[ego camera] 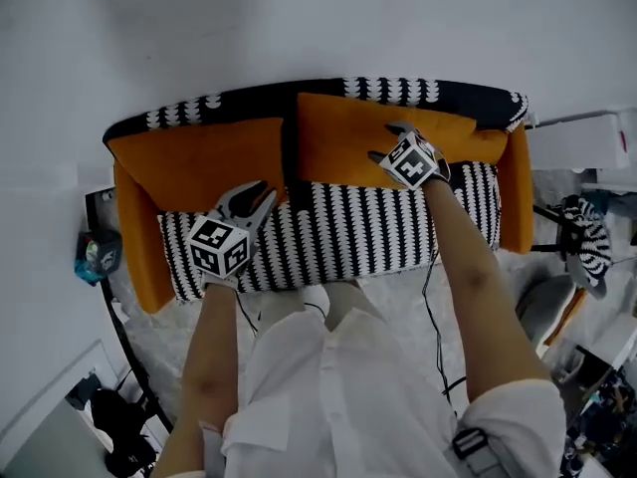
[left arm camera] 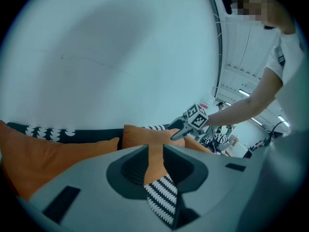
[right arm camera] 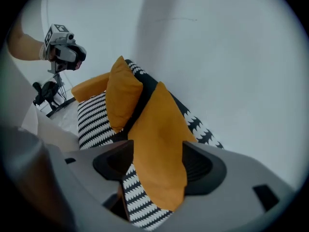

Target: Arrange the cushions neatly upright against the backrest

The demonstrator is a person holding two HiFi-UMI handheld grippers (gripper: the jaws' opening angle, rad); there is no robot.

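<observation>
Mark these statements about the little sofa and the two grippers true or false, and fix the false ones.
1. The left orange fabric cushion and the right orange fabric cushion both lean against the dark patterned backrest. True.
2. The sofa seat is plain orange. False: it is black-and-white patterned.
3. The left gripper is clamped on the left cushion. False: its jaws stand apart over the seat and hold nothing.
4. The right gripper is at the right cushion's upper part, with its jaws apart and the cushion between them. True.
</observation>
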